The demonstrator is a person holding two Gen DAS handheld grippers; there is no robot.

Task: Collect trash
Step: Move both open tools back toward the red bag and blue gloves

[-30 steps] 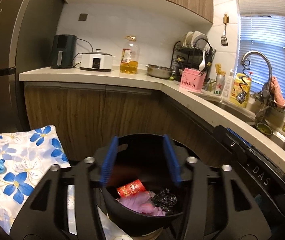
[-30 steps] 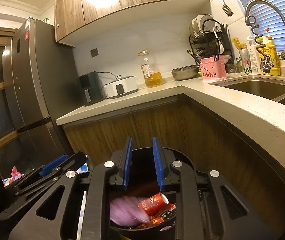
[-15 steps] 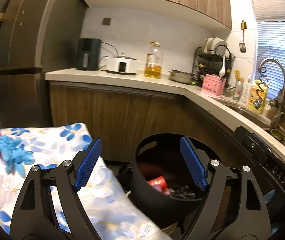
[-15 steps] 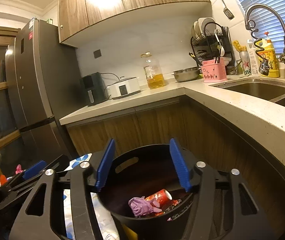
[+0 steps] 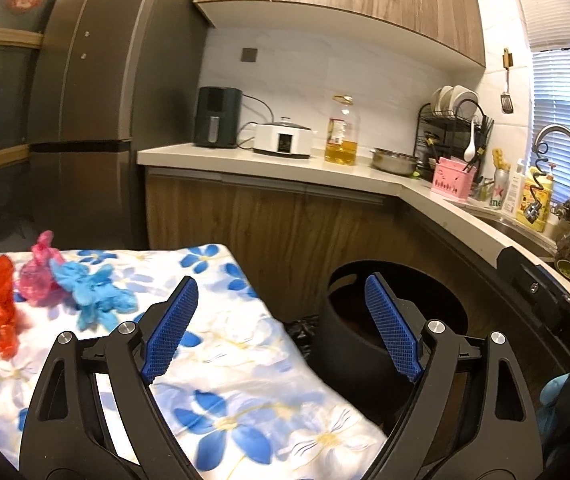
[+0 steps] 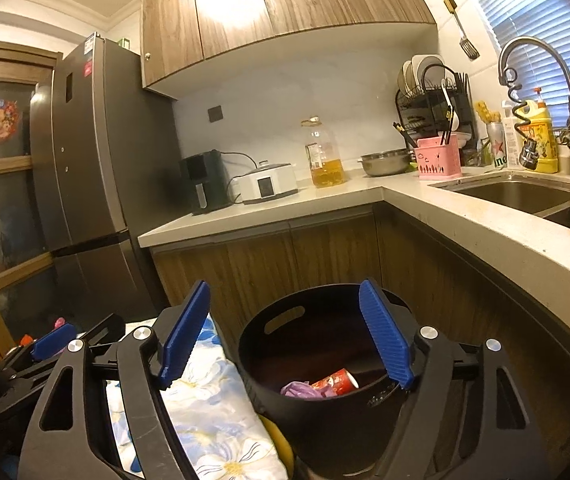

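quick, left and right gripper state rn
Left gripper: open, holding nothing, over the floral cloth.
Right gripper: open, holding nothing, above the black bin.

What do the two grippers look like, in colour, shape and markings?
Both the left gripper and the right gripper have black, triangular cut-out frames with silver bolts. Each carries two blue, ribbed finger pads. The right gripper's side shows white letters "DAS". No cables visible.
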